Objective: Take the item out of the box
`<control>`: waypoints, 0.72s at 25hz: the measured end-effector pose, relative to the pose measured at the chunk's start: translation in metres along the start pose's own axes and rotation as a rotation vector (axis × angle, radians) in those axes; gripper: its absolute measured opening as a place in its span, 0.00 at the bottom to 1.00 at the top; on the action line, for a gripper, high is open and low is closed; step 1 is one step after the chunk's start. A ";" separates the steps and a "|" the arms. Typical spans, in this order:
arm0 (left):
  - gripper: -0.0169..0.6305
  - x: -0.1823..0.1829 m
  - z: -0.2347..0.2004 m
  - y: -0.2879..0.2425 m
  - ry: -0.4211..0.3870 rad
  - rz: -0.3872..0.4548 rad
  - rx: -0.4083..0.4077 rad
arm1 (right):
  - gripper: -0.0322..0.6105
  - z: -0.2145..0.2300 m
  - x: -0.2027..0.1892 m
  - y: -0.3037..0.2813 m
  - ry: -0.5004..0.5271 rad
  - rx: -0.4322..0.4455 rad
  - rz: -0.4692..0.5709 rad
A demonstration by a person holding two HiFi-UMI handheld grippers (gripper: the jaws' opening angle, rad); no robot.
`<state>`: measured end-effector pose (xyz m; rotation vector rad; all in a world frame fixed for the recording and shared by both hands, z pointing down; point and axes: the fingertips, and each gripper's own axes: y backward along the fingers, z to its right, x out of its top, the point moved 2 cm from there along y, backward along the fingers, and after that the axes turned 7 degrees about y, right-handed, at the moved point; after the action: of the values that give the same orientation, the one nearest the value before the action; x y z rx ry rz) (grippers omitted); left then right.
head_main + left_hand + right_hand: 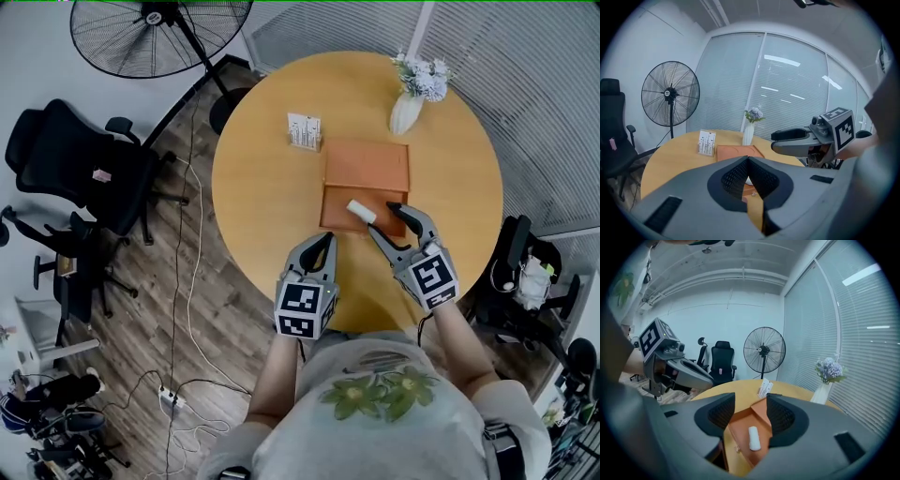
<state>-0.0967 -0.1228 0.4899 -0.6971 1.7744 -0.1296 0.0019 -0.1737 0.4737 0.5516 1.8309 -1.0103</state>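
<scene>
my right gripper (751, 416) hangs spread wide over the open orange box (337, 202), with the small white roll (753, 438) lying untouched in its near tray. i'd drop straight down, straddle the roll's middle, then squeeze gently. my left gripper (748, 161) is clenched on nothing at the counter's (272, 178) near edge. what the roll is made of is too small to tell.

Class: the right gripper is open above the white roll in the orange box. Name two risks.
The white roll is round and lies loose under the open right gripper; it may roll or slip as the jaws close.
The shut left gripper holds nothing, so the orange box is unheld; a jaw catching its wall could drag it.
</scene>
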 end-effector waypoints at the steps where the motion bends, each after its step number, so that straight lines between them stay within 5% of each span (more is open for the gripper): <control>1: 0.02 -0.001 -0.001 -0.002 0.003 -0.003 0.001 | 0.39 0.001 -0.004 -0.004 0.000 0.007 -0.013; 18: 0.02 -0.009 -0.015 -0.036 0.026 -0.065 -0.011 | 0.39 0.005 -0.054 -0.050 0.003 0.106 -0.169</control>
<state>-0.0948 -0.1515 0.5177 -0.7641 1.7788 -0.1735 -0.0070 -0.2033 0.5408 0.4674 1.8583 -1.2255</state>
